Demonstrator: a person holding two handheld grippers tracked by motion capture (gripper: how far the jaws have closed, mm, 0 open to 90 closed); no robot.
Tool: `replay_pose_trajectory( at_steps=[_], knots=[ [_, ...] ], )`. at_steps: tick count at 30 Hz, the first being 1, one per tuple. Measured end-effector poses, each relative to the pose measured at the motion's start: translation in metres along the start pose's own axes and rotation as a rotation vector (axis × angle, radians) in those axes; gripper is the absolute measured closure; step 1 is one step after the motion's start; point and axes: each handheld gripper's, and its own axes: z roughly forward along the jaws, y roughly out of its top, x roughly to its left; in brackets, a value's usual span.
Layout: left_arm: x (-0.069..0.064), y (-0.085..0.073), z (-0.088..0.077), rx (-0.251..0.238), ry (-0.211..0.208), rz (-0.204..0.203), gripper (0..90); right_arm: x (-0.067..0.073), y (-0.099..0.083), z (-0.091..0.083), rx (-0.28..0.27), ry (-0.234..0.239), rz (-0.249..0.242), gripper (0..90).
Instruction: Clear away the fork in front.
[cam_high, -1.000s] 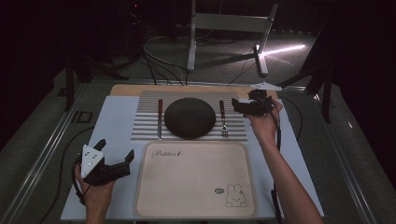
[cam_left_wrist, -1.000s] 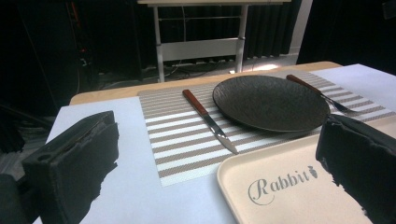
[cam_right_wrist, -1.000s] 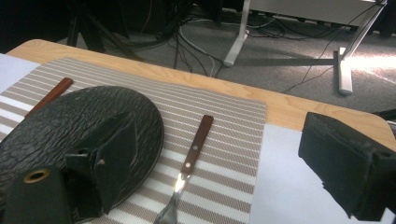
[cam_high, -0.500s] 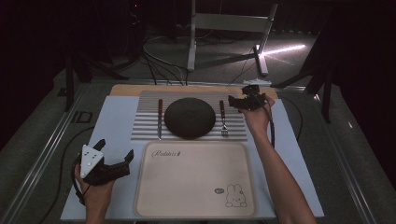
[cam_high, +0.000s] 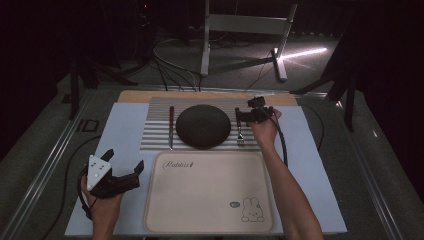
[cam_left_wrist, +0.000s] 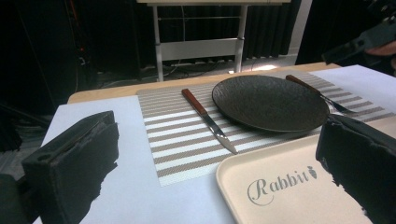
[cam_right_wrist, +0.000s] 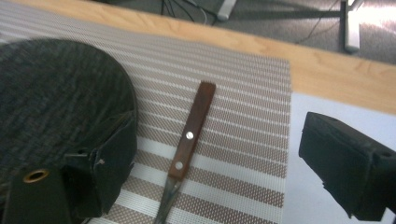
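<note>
room: dark | floor (cam_high: 150, 55): grey, cables | metal stand (cam_high: 240, 30) | light streak (cam_high: 305, 52)

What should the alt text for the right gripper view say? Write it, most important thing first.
The right hand-held gripper hangs open over a wooden-handled fork, whose handle lies between its two black jaws on a striped placemat. A dark round plate sits at the left, and the wooden table edge runs beyond the mat.
</note>
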Motion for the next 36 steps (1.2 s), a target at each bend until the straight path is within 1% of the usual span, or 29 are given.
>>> replay_pose_trajectory(
  at_steps=[1, 3, 5, 6, 7, 9, 10, 13, 14, 15, 17, 18, 19, 20, 21, 22, 23, 24, 26, 27, 29, 30, 33, 35, 36],
  knots=[
    [0.0, 0.0, 0.0, 0.0, 0.0, 0.0, 0.0, 0.0, 0.0, 0.0, 0.0, 0.0, 0.0, 11.6],
    [0.0, 0.0, 0.0, -0.002, -0.003, -0.001, 0.0, 0.0, -0.003, 0.006, 0.024, -0.004, 0.003, 11.8],
    [0.001, 0.0, -0.001, -0.002, -0.002, -0.003, 0.0, 0.0, -0.008, 0.016, 0.061, -0.007, 0.015, 13.2],
    [0.001, 0.0, -0.001, -0.002, -0.002, -0.005, 0.0, 0.0, -0.008, 0.016, 0.061, -0.007, 0.015, 13.2],
    [0.001, 0.0, -0.001, -0.003, -0.002, -0.006, 0.0, 0.0, -0.009, 0.019, 0.073, -0.011, 0.015, 13.7],
    [0.001, 0.0, -0.001, -0.003, -0.003, -0.01, 0.0, 0.001, -0.011, 0.025, 0.092, -0.005, 0.024, 15.1],
    [0.001, -0.001, -0.001, -0.003, -0.003, -0.012, 0.0, 0.003, -0.013, 0.032, 0.102, 0.0, 0.032, 18.0],
    [0.001, -0.001, -0.001, -0.003, -0.004, -0.013, 0.0, 0.007, -0.015, 0.04, 0.117, 0.005, 0.043, 24.9],
    [0.001, -0.001, -0.001, -0.003, -0.004, -0.012, 0.0, 0.009, -0.015, 0.043, 0.126, 0.017, 0.048, 27.8],
    [0.001, -0.001, -0.001, -0.003, -0.005, -0.011, 0.0, 0.01, -0.016, 0.045, 0.134, 0.017, 0.049, 33.9],
    [0.001, -0.001, -0.001, -0.002, -0.005, -0.013, 0.0, 0.012, -0.018, 0.051, 0.17, 0.007, 0.045, 44.3],
    [0.001, -0.001, -0.001, -0.002, -0.006, -0.012, 0.0, 0.012, -0.019, 0.052, 0.168, 0.005, 0.036, 51.0],
    [0.0, -0.001, -0.001, -0.001, -0.009, -0.008, 0.0, 0.011, -0.018, 0.051, 0.168, 0.017, 0.023, 59.8],
    [0.0, -0.001, -0.001, -0.001, -0.009, -0.008, 0.0, 0.011, -0.018, 0.051, 0.168, 0.017, 0.023, 59.8],
    [0.0, -0.001, -0.001, -0.002, -0.01, -0.005, 0.0, 0.01, -0.017, 0.05, 0.182, 0.021, 0.009, 68.1],
    [0.0, -0.001, -0.001, -0.002, -0.009, -0.004, 0.0, 0.009, -0.015, 0.048, 0.214, 0.025, -0.006, 75.1],
    [0.0, -0.001, -0.001, -0.001, -0.009, -0.004, 0.0, 0.009, -0.015, 0.048, 0.214, 0.025, -0.006, 75.1],
    [0.0, -0.001, -0.001, -0.001, -0.009, -0.004, 0.0, 0.007, -0.015, 0.046, 0.229, 0.031, -0.011, 77.2],
    [-0.001, -0.001, -0.001, -0.001, -0.009, -0.001, 0.0, 0.002, -0.015, 0.041, 0.275, 0.039, -0.017, 77.3],
    [-0.001, -0.001, -0.002, -0.001, -0.009, 0.0, 0.0, 0.002, -0.015, 0.041, 0.275, 0.039, -0.017, 77.3],
    [-0.001, -0.001, -0.001, 0.0, -0.009, 0.001, 0.0, -0.003, -0.015, 0.038, 0.323, 0.048, -0.015, 77.6],
    [-0.002, -0.001, -0.001, 0.001, -0.01, 0.001, 0.0, -0.005, -0.014, 0.036, 0.352, 0.049, -0.029, 77.6],
    [-0.003, -0.001, 0.0, 0.005, -0.012, 0.005, 0.0, -0.013, -0.013, 0.032, 0.428, 0.073, -0.05, 77.3],
    [-0.004, -0.001, 0.001, 0.009, -0.014, 0.007, 0.0, -0.017, -0.013, 0.03, 0.454, 0.092, -0.052, 77.0],
    [-0.004, -0.001, 0.002, 0.009, -0.014, 0.007, 0.0, -0.018, -0.013, 0.029, 0.466, 0.091, -0.057, 76.9]
  ],
)
